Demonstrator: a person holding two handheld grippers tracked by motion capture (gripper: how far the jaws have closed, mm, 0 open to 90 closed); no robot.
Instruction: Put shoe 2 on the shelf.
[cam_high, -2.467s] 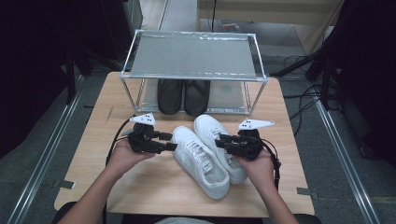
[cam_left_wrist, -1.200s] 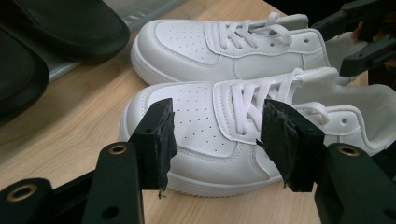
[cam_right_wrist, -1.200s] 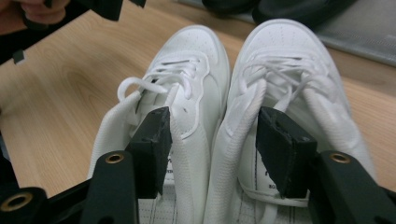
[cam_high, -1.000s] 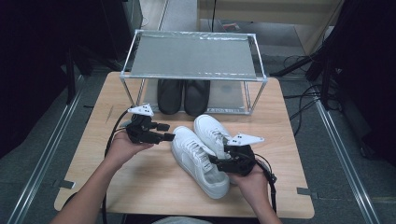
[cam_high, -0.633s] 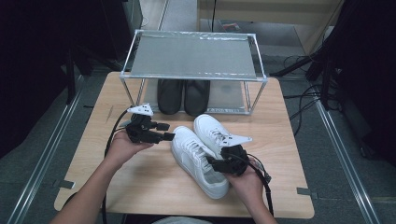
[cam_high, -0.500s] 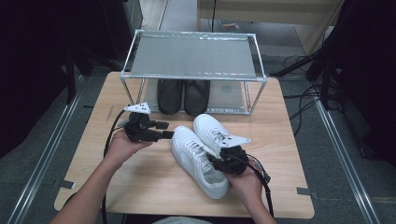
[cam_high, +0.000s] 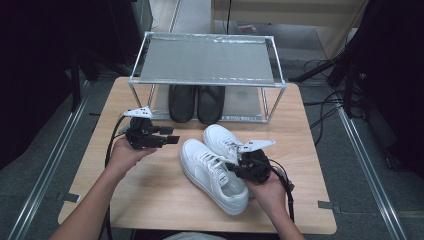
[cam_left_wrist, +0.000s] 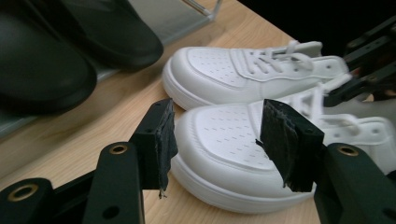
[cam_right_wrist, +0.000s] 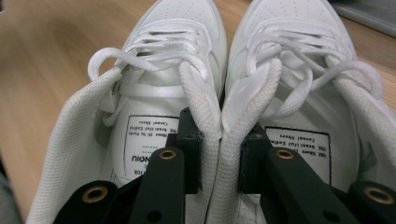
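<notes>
Sneakers (cam_high: 215, 167): white pair, side by side on the table (cam_high: 150, 200), toes toward the rack (cam_high: 207, 62).
Right claw (cam_right_wrist: 219, 158): one jaw inside each shoe, closed narrow on the two touching inner collars, pinching the pair together.
Left claw (cam_left_wrist: 215, 140): wide, holding nothing, just off the near sneaker's toe, not touching.
Step, as judged: pair gripped for carrying. Next move calls for a level lift, likely toward the rack, grip kept firm.
Black shoes (cam_high: 195, 102): on the rack's bottom level, beyond the sneakers.
</notes>
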